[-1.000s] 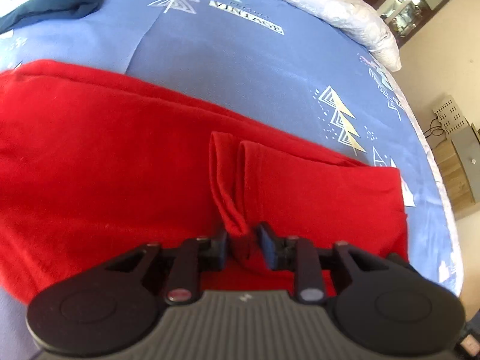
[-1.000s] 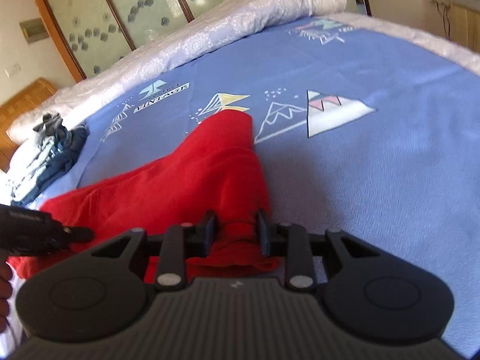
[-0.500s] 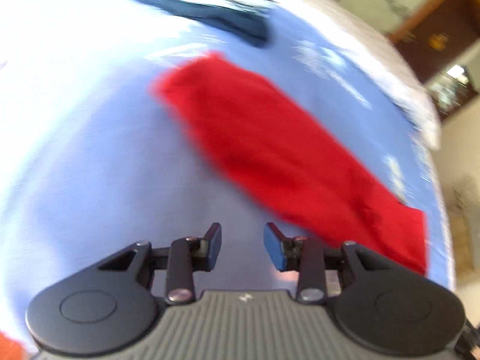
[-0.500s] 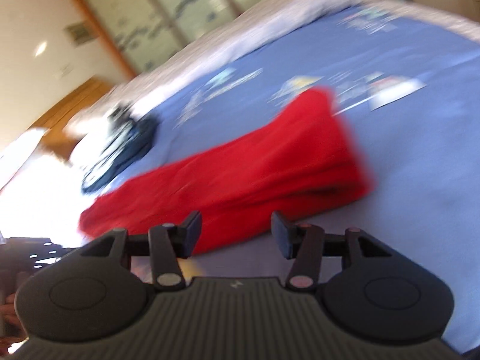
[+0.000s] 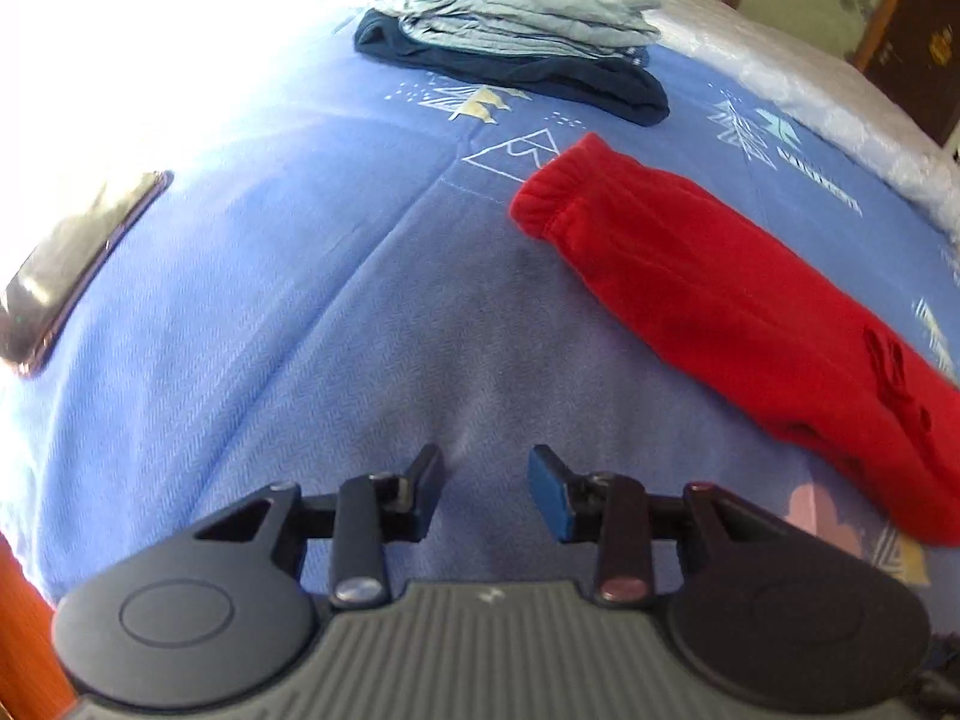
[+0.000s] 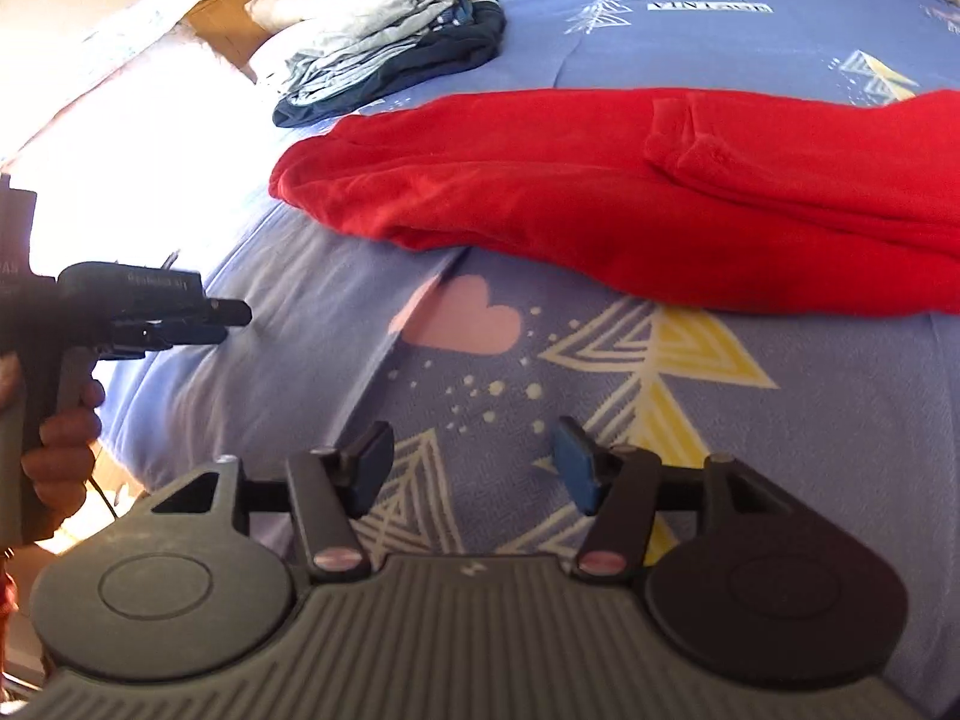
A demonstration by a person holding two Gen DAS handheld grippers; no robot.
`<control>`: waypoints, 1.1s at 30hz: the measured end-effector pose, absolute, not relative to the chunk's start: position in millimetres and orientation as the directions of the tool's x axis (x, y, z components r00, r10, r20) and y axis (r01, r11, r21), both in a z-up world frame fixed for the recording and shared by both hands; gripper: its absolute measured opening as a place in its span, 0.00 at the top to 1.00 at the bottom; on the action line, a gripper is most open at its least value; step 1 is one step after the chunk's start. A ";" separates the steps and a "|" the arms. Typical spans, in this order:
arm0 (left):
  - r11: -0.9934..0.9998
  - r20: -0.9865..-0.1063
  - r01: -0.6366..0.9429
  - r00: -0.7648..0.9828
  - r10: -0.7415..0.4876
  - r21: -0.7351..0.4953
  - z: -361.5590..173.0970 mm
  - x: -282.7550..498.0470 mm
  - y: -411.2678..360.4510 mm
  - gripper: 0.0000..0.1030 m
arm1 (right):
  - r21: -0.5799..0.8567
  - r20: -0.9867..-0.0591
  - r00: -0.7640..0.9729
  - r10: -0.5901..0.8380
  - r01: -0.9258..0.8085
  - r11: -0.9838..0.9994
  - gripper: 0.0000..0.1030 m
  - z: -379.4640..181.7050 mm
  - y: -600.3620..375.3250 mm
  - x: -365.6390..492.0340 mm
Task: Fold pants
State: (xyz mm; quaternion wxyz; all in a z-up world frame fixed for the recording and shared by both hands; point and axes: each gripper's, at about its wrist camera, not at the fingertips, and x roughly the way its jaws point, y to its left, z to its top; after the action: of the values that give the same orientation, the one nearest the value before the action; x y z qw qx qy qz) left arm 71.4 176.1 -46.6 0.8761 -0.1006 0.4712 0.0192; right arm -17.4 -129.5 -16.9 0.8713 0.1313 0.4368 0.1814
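You've left the red pants [image 6: 630, 192] folded lengthwise on the bed [image 5: 360, 300], seemingly for the crosswise fold; left gripper [image 5: 485, 492] jaws part-open and empty; right gripper [image 6: 474, 462] jaws opening, empty.

Bare bedspread [image 5: 372, 324] between phone [image 5: 72, 267] and red pants [image 5: 720, 294].

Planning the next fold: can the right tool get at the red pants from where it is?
Probably yes. The right tool is opening with nothing between its pads, and only bare blue bedspread lies between it and the red pants. The left tool sits off to the side, not in the way.
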 end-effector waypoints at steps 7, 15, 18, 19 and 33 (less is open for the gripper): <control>0.983 -0.825 -0.114 0.563 -0.054 -0.142 -46.0 74.4 171.3 0.60 | 0.373 -0.720 0.560 0.410 -0.186 0.909 0.40 -20.2 -121.7 -20.8; 0.879 -0.783 -0.216 0.575 -0.239 -0.426 -39.5 108.0 221.1 0.38 | 0.338 -0.725 0.561 0.400 -0.217 0.916 0.35 -19.7 -116.6 -23.2; 0.845 -0.758 -0.224 0.590 -0.279 -0.485 -38.6 138.0 229.3 0.34 | 0.335 -0.722 0.563 0.403 -0.225 0.915 0.34 -20.6 -116.1 -22.4; 0.836 -0.754 -0.219 0.583 -0.302 -0.503 -40.3 148.8 228.8 0.32 | 0.339 -0.720 0.564 0.406 -0.224 0.914 0.34 -20.9 -116.1 -21.4; 0.871 -0.709 -0.034 0.597 -0.375 -0.490 7.8 192.4 127.4 0.89 | 0.443 -0.673 0.573 0.468 -0.195 0.875 0.44 -22.7 -137.8 -21.4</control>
State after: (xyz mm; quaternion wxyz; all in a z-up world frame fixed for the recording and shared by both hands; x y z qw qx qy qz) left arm 192.4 127.4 7.8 0.8624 -0.2337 0.4381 -0.0988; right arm -21.4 -137.8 -22.7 0.8719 0.1620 0.4211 0.1902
